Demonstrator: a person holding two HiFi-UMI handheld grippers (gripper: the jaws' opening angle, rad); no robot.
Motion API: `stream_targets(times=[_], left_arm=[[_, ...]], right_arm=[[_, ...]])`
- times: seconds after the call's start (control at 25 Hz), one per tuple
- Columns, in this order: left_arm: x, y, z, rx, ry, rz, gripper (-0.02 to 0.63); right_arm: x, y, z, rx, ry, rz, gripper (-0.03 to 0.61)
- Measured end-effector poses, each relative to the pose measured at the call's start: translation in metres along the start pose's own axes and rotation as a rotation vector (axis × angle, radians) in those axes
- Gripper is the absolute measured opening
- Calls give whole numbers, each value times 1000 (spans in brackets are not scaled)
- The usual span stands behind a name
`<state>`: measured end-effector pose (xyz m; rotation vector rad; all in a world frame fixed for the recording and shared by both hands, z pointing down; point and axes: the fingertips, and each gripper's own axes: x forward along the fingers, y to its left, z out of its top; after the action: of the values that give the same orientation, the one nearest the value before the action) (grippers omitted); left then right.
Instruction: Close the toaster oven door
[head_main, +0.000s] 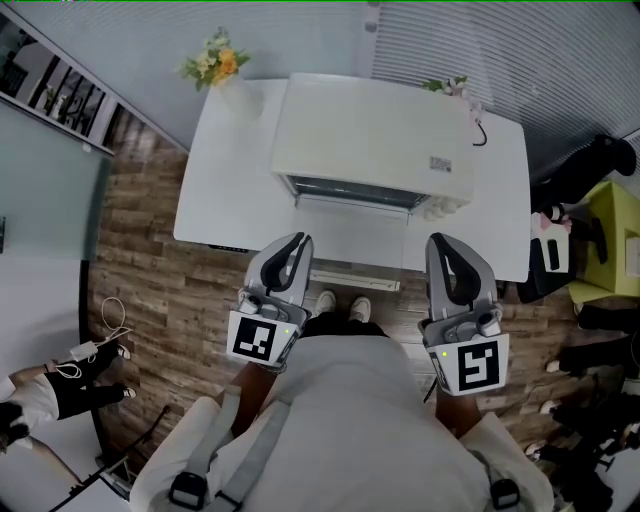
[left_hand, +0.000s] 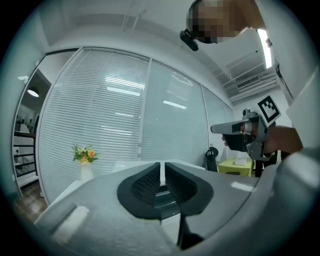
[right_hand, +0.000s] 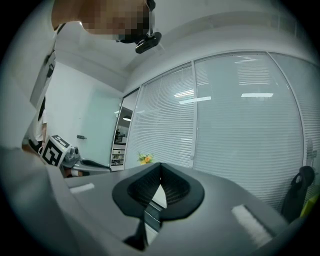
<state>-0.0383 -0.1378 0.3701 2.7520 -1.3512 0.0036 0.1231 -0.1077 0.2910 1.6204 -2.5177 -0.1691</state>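
Observation:
A white toaster oven stands on a white table. Its door lies folded down flat toward me, and its handle bar hangs over the table's near edge. My left gripper hovers at the door's left front corner. Its jaws stand a narrow slit apart with nothing between them. My right gripper hovers at the door's right front corner. Its tips meet and it holds nothing. Both point level at the oven.
A vase of yellow flowers stands at the table's back left, and a small pink sprig at the back right. A black chair and a yellow-green stand sit to the right. Another person's legs show at the left.

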Motion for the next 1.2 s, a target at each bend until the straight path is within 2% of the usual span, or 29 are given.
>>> stream_targets(times=[0.28,0.48,0.68,1.0,1.2], left_arm=[[-9,16,-53,-25,77,43,31],[-16,26,-93,-13,128,57,33],[-25,35,-143,-51,227,70,46],[-43,46,-208,-95,332,88,54],[-56,46,-250,-100,422,77,66]], right_arm=[[-2,3,-1,0,7,0,5],[-1,6,0,-1,7,2,5],[0,8,0,-7,9,6,5],[4,11,2,-11,7,11,5],[4,11,6,-8,-6,11,5]])
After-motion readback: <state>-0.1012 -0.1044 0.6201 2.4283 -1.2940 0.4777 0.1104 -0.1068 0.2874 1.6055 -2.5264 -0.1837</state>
